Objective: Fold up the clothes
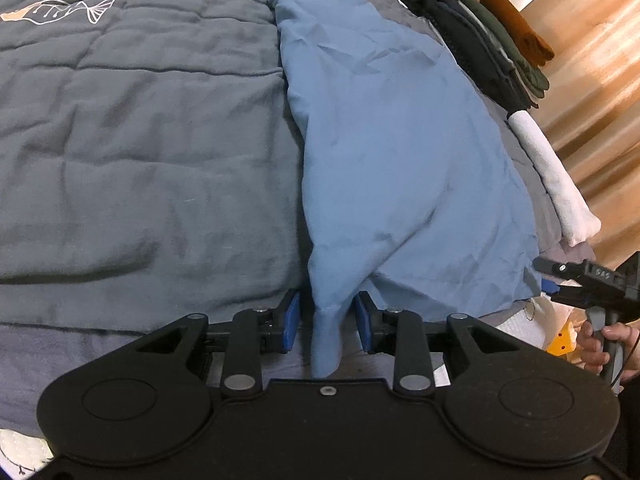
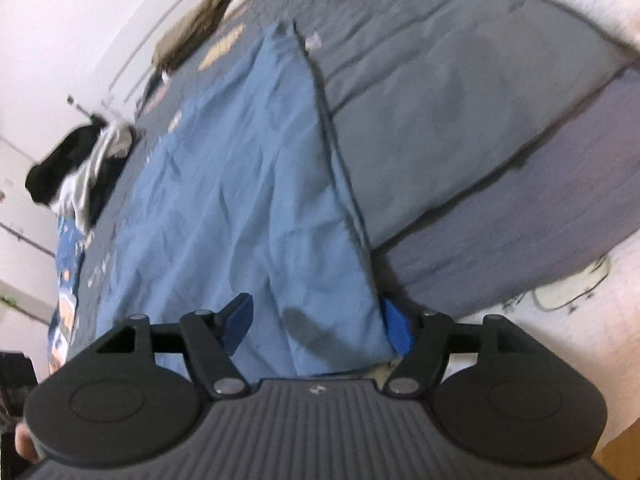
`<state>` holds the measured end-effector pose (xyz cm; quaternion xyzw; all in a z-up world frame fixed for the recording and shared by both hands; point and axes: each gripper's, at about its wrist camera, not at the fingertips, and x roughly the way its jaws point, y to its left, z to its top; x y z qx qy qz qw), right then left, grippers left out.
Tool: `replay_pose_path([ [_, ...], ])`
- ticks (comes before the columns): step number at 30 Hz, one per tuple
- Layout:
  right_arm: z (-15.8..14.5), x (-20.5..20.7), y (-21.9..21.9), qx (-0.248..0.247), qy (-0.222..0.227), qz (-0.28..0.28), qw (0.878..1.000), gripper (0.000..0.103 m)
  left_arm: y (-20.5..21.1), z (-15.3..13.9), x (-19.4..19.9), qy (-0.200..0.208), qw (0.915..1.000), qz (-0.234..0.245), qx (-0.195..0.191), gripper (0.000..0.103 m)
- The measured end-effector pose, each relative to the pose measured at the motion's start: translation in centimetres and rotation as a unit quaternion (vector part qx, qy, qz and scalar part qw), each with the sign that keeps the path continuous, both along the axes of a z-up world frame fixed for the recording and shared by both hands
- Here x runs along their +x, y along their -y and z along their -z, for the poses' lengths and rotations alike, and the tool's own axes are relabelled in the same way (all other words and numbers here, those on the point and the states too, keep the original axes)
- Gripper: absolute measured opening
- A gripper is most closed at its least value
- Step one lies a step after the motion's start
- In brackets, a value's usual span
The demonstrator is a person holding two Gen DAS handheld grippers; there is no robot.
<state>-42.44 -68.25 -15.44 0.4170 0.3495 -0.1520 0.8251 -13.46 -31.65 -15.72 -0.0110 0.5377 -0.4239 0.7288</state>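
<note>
Bed [image 1: 120, 140]: grey quilt fills the frame.
Blue garment [image 1: 392, 152]: laid lengthwise, centre-right in the left wrist view; folded narrow, creased, one tail hanging off the near edge. Judged partly folded; crosswise folds remain.
Folded stack [image 1: 480, 40]: upper right, apparently finished.
Left gripper [image 1: 327, 320]: slightly parted astride the tail, pads clear.
Right gripper [image 2: 318, 328]: wide apart over the hem, gripping nothing.

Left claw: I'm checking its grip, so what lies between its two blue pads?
In the left wrist view, a hanging corner of the blue garment lies between the left claw pads, which stand apart from it.
</note>
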Motion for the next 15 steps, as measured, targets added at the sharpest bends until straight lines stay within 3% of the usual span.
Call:
replay_pose_path([
  [3,0.1,0.4,-0.2,-0.004,-0.005,-0.003,1.0,0.067,0.0,0.1,0.1,-0.002,1.0,-0.002,0.001,0.03],
  [5,0.1,0.3,0.1,0.017,0.001,0.01,1.0,0.054,0.1,0.1,0.1,-0.002,1.0,-0.003,0.001,0.03],
  [7,0.3,0.0,0.5,0.045,0.006,0.019,0.999,0.008,0.1,0.1,0.1,-0.002,1.0,-0.003,0.001,0.03],
  [10,0.0,-0.1,0.3,0.046,0.007,0.025,0.999,0.007,0.3,-0.1,0.0,0.002,0.9999,0.012,0.002,0.026],
  [11,-0.3,-0.2,0.2,0.048,0.016,0.028,0.998,0.007,0.4,-0.2,-0.1,0.002,0.9999,0.016,-0.001,0.014],
  [15,-1.8,-1.5,0.1,0.063,0.075,0.055,0.994,0.006,0.4,-0.7,-0.2,-0.005,0.9995,0.022,-0.021,0.003],
])
